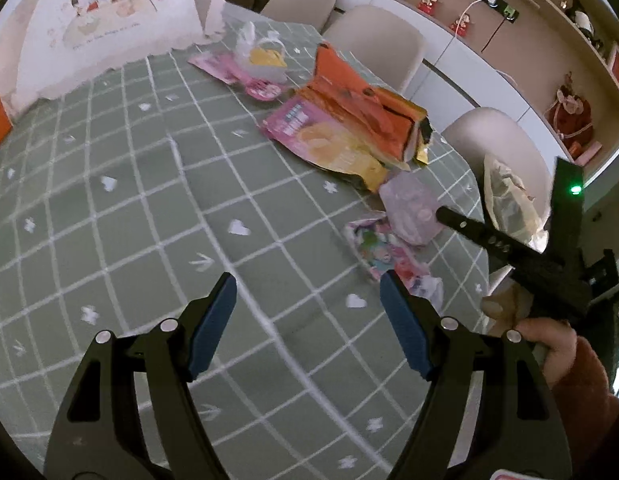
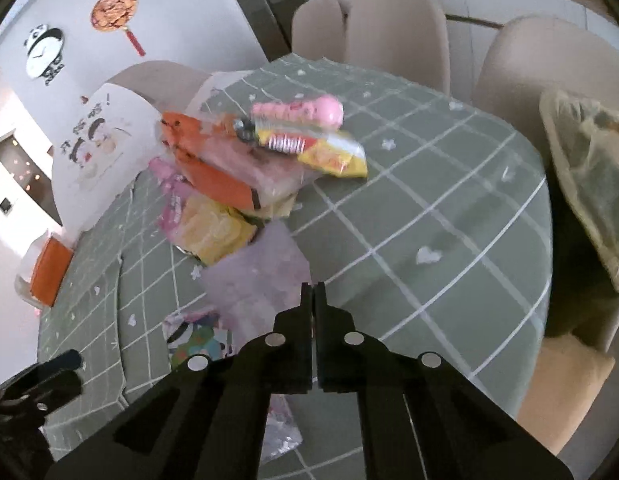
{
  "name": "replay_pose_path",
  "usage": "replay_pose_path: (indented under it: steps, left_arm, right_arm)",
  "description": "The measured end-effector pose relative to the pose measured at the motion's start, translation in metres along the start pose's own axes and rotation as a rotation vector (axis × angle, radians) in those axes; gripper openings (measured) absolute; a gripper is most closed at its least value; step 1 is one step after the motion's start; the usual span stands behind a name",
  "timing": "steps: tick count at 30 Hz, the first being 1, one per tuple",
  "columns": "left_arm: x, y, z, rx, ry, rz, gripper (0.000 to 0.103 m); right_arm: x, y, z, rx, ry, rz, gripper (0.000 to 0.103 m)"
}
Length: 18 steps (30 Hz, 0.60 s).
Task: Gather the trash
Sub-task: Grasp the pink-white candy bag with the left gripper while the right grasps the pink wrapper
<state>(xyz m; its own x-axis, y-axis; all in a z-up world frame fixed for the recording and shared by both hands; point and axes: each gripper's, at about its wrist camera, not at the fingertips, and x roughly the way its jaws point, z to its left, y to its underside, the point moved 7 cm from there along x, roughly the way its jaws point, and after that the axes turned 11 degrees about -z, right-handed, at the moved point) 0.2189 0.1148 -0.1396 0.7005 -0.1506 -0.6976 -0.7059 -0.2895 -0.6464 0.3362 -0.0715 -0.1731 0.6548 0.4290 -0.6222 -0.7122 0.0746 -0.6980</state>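
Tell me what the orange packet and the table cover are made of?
The orange packet looks like thin plastic or foil film: it is creased and torn open, with a shiny gold edge. The table cover looks like soft cloth or vinyl, matte green with white lines; blur leaves it open.

Crumpled snack wrappers point(image 1: 341, 136) strewn on green-check table point(image 1: 129, 220).

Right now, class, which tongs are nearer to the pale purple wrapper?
Right. The right tongs are shut with their tips at the pale purple wrapper; the left tongs stand open over bare tablecloth, farther away.
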Motion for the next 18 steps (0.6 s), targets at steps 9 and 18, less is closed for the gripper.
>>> replay_pose_path:
  steps: [9, 18]
  left_arm:
    - [0.04, 0.007, -0.03, -0.025, -0.015, 0.041, 0.056]
    - [0.08, -0.005, -0.04, 0.005, -0.074, 0.009, 0.054]
  right_arm:
    - [-0.049, -0.044, -0.045, -0.022, 0.012, -0.076, 0.003]
    - [-0.067, -0.039, -0.063, -0.067, 0.039, -0.074, 0.003]
